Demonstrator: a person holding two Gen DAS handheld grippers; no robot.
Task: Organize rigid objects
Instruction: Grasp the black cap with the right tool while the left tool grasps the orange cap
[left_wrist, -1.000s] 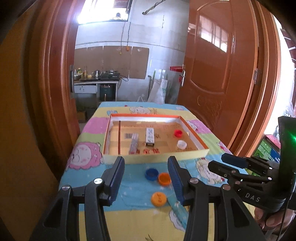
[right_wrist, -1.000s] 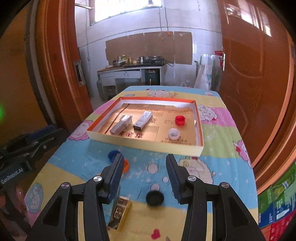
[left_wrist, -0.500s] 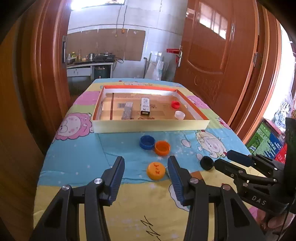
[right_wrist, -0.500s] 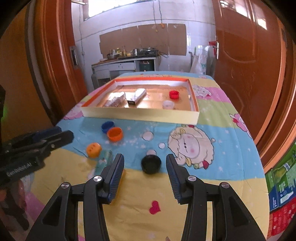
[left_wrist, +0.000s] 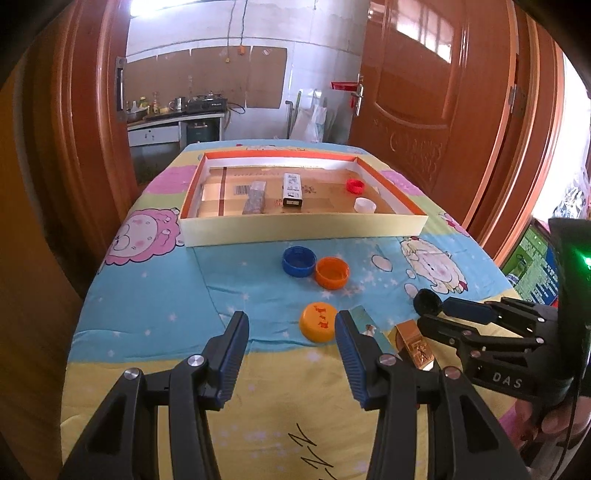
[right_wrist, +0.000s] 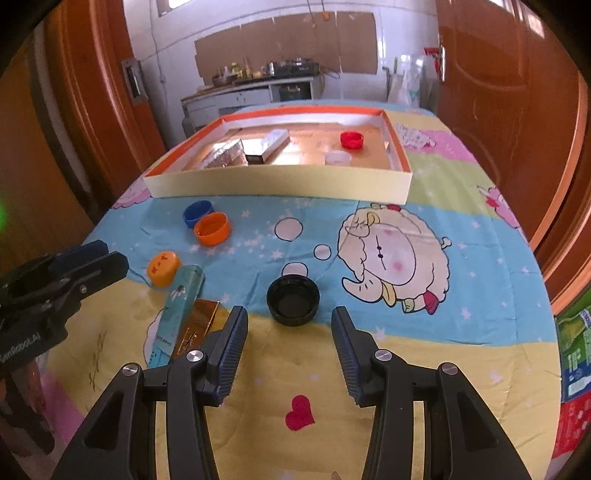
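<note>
A shallow orange-rimmed box (left_wrist: 303, 230) (right_wrist: 280, 184) lies across the far half of the table; inside are a red cap (left_wrist: 355, 185), a white cap (left_wrist: 364, 204) and two small packets (left_wrist: 292, 190). In front of it sit a blue cap (left_wrist: 299, 261), an orange cap (left_wrist: 331, 272), a yellow-orange cap (left_wrist: 320, 322), a teal packet (right_wrist: 177, 306), a gold packet (right_wrist: 197, 325) and a black cap (right_wrist: 293, 300). My left gripper (left_wrist: 291, 332) hangs open, empty, just left of the yellow-orange cap. My right gripper (right_wrist: 290, 328) stands open, empty, just short of the black cap.
The table carries a cartoon-sheep cloth (right_wrist: 391, 254). Wooden doors (left_wrist: 436, 92) flank the far end, with a kitchen counter (left_wrist: 173, 122) beyond. Coloured cartons (right_wrist: 576, 354) stand by the right table edge.
Both grippers have sunk and tipped downward toward the near end of the table, bringing the loose caps and packets closer. The jaws keep the same gap.
</note>
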